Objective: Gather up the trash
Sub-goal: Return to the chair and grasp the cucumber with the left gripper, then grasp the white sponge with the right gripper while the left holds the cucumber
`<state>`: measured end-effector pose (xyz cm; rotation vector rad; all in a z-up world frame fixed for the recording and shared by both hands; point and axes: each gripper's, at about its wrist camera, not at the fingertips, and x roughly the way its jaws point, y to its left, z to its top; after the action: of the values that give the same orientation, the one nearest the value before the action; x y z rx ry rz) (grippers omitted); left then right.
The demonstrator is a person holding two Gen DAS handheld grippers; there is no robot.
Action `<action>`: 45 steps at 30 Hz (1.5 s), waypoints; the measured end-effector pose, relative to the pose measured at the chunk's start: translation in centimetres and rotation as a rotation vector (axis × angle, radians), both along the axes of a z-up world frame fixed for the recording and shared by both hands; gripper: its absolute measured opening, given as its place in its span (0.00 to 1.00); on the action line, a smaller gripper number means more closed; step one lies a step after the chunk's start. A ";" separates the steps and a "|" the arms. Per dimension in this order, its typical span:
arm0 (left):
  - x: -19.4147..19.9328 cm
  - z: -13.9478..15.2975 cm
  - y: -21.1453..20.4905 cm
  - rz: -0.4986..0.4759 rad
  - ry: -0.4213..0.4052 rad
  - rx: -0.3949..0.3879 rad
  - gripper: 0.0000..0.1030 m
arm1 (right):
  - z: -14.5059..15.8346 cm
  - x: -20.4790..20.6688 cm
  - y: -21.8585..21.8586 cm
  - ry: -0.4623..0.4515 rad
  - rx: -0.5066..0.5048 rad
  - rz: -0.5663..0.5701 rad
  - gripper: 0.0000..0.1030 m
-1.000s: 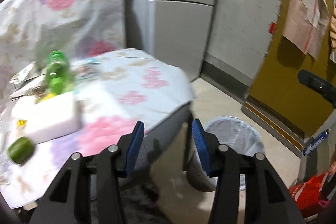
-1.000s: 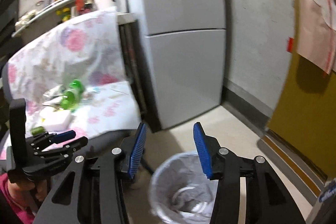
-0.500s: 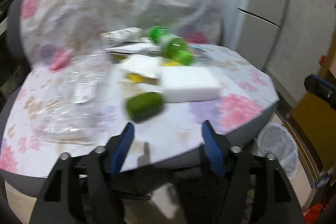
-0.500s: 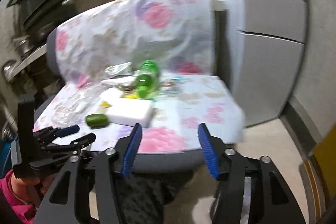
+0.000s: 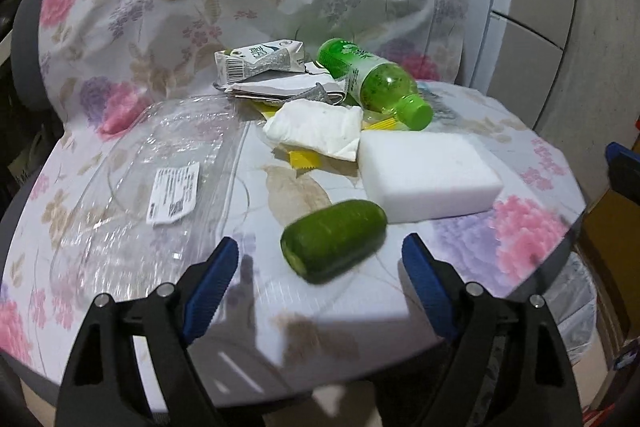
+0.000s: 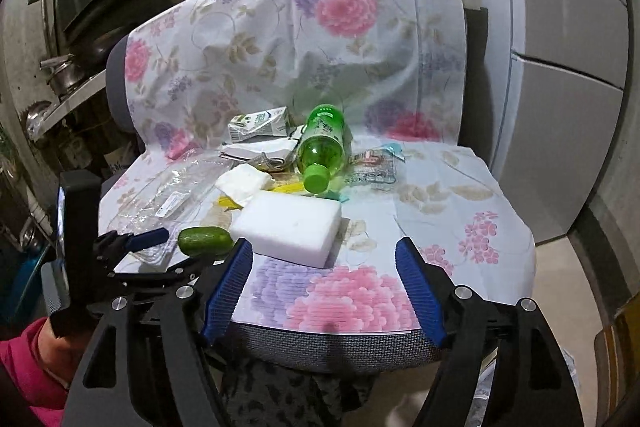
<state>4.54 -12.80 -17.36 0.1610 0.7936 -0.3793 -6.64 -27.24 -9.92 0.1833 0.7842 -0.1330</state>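
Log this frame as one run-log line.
phase: approach | left hand-held gripper: open, jaws just widened, cucumber piece ahead | right hand-held gripper: open, empty, facing white sponge

A green cucumber stub (image 5: 334, 241) is laid on its side on the flowered chair seat, touching a white foam block (image 5: 426, 179). Behind these, a green bottle (image 5: 374, 83) is laid capped, beside a crumpled tissue (image 5: 316, 131), a flattened carton (image 5: 260, 61) and a clear plastic tray (image 5: 140, 187).
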 end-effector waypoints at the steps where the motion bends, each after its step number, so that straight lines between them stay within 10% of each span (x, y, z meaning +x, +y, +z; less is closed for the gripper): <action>1: 0.3 -0.2 -0.1 -0.009 0.001 0.008 0.79 | -0.1 0.0 -0.2 0.001 0.005 -0.004 0.72; 8: 0.9 -1.4 -0.7 -0.041 -0.020 0.109 0.76 | -0.8 0.0 -1.1 0.004 0.029 -0.018 0.72; 13: 1.3 -0.8 -1.1 -0.030 -0.020 0.067 0.51 | -1.0 0.1 -1.0 0.006 0.035 -0.013 0.72; 25: 1.5 -0.7 -2.2 -0.170 0.048 -0.026 0.49 | -1.6 0.4 -1.1 0.025 0.044 -0.012 0.72; 29: 1.6 -0.5 -1.9 -0.186 0.056 -0.039 0.33 | -1.9 0.4 -1.1 0.035 0.041 -0.015 0.72; 45: 0.5 3.4 3.0 -0.005 -0.015 -0.148 0.31 | -5.0 4.2 0.8 0.078 -0.021 0.069 0.72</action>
<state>4.99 -9.81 -13.98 0.0272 0.7476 -0.4396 -2.49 -26.42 -14.88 0.1315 0.8652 -0.0840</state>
